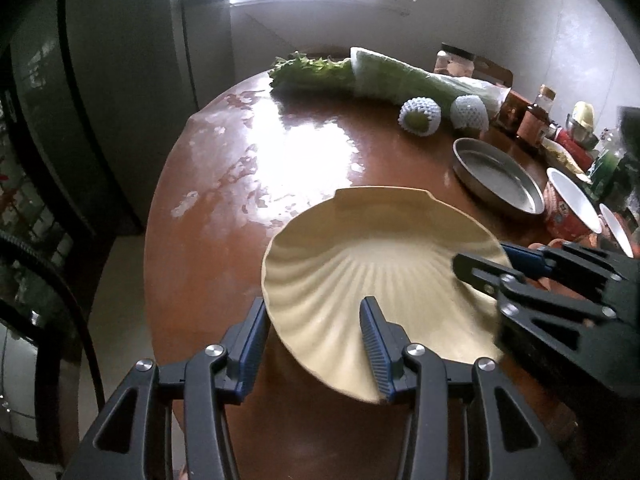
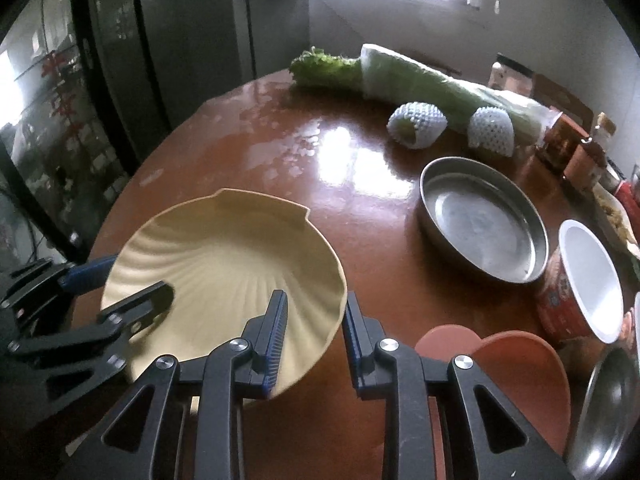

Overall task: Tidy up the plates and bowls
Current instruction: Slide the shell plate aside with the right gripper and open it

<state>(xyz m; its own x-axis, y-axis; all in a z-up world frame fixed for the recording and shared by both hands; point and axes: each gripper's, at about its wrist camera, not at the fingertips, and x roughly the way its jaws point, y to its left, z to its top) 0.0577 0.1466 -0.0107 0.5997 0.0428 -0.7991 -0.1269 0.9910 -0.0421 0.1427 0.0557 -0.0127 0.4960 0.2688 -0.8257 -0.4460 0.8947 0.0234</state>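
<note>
A cabbage [image 2: 432, 80] and two net-wrapped fruits [image 2: 416, 124] lie on the brown table [image 2: 360, 208].

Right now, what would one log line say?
shell plate on table | left gripper open, astride rim | right gripper open, astride rim | steel pan untouched

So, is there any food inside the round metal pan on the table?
No, the metal pan shows only its bare shiny bottom in the right wrist view, and it stands on the brown table.
</note>
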